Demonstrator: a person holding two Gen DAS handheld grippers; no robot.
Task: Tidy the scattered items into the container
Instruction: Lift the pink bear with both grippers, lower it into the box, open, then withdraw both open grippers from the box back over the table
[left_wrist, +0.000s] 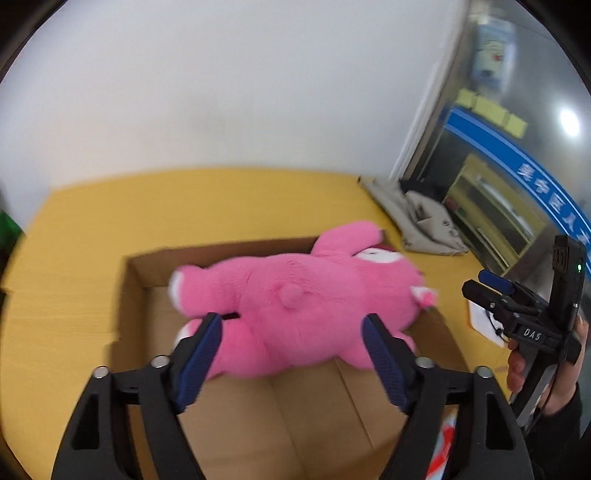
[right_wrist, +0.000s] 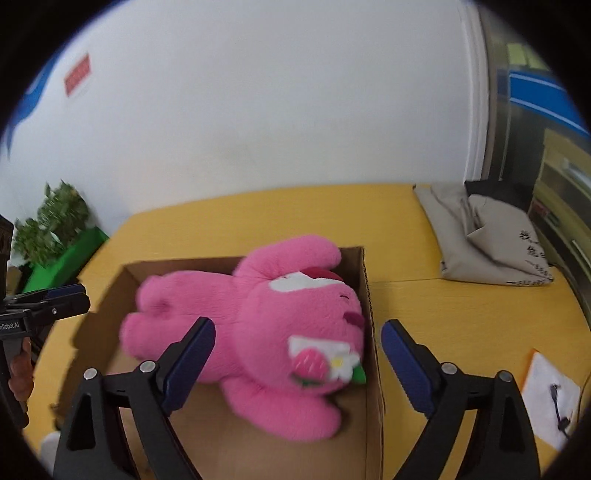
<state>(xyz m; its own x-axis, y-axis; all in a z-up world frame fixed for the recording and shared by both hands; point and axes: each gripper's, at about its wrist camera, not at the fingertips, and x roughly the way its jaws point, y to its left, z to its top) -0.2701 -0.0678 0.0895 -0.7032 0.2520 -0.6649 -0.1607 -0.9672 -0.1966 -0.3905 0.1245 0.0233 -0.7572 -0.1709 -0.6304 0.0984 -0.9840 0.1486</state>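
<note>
A pink plush rabbit (left_wrist: 295, 295) (right_wrist: 258, 325) with a strawberry and flower patch lies blurred across the open cardboard box (left_wrist: 140, 306) (right_wrist: 184, 264). Whether it rests on the box floor I cannot tell. My left gripper (left_wrist: 291, 325) is open just in front of the plush, its blue pads apart on either side of the body and not pressing it. My right gripper (right_wrist: 298, 326) is open too, one pad by the plush's back, the other outside the box's right wall. Each gripper also shows at the other view's edge: the right gripper (left_wrist: 491, 288) and the left gripper (right_wrist: 66, 295).
The box stands on a yellow table (left_wrist: 184, 206) (right_wrist: 461, 317) against a white wall. A beige cloth bag (left_wrist: 417, 218) (right_wrist: 487, 240) lies at the back right. A green plant (right_wrist: 55, 225) stands at the left, and a white sheet with a cable (right_wrist: 550, 398) lies near the right.
</note>
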